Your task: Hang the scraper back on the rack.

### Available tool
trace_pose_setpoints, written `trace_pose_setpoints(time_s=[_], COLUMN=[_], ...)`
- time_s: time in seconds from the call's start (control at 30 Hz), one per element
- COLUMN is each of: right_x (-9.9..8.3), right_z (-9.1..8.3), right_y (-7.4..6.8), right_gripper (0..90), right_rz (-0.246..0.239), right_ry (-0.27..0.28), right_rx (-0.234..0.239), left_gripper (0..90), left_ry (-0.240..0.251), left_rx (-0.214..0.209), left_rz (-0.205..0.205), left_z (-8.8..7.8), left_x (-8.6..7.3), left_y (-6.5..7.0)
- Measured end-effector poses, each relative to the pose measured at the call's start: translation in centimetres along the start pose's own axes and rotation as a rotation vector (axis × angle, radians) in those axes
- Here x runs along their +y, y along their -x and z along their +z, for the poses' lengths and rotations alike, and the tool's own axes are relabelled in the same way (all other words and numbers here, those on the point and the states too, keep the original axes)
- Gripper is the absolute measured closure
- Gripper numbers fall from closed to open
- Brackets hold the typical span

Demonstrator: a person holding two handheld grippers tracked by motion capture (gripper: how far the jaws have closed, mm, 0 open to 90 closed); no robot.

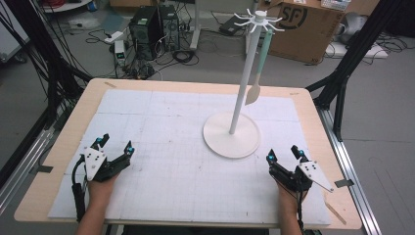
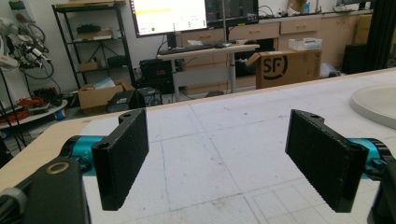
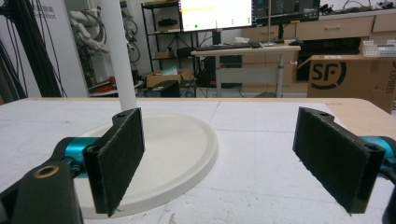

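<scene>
The white stand (image 1: 231, 134) sits right of the table's (image 1: 58, 147) centre, a spatula (image 1: 257, 73) hanging from its top hooks; left tongs (image 1: 116, 145) and right tongs (image 1: 285, 155), both spread and empty, rest nearer the person than its base

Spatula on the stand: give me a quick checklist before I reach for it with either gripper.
1. Left gripper jaws open, nothing between them: ok.
2. Right gripper jaws open, nothing between them: ok.
3. Spatula hangs from a hook of the white stand, blade clear of the base: ok.
4. Stand upright on the mat: ok.
5. Path from right gripper to the stand: ok.
6. How firmly the spatula sits on its hook: cannot tell.
</scene>
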State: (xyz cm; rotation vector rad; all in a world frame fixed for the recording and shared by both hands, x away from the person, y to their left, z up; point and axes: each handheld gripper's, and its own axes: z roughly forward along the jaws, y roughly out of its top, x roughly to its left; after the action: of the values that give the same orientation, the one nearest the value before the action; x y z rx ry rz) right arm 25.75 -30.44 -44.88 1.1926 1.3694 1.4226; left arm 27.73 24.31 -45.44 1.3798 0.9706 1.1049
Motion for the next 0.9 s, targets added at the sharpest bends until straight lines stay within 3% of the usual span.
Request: trace_pose_setpoints(time_s=[0.43, 0.77, 0.9], right_x=[-0.05, -0.09, -0.10], right_z=[-0.23, -0.26, -0.24], right_y=[0.01, 0.08, 0.08], right_gripper=[16.0, 16.0, 16.0], right_rz=[0.014, 0.017, 0.024], right_ry=[0.023, 0.033, 0.033], right_rx=[-0.011, -0.020, -0.021], left_gripper=[21.7, 21.2, 21.2], left_ry=[0.000, 0.025, 0.025], left_rx=[0.000, -0.010, -0.007], left_rz=[0.004, 0.053, 0.037], left_z=[-0.03, -0.26, -0.28], left_x=[0.00, -0.04, -0.06], left_y=[0.06, 0.48, 0.35])
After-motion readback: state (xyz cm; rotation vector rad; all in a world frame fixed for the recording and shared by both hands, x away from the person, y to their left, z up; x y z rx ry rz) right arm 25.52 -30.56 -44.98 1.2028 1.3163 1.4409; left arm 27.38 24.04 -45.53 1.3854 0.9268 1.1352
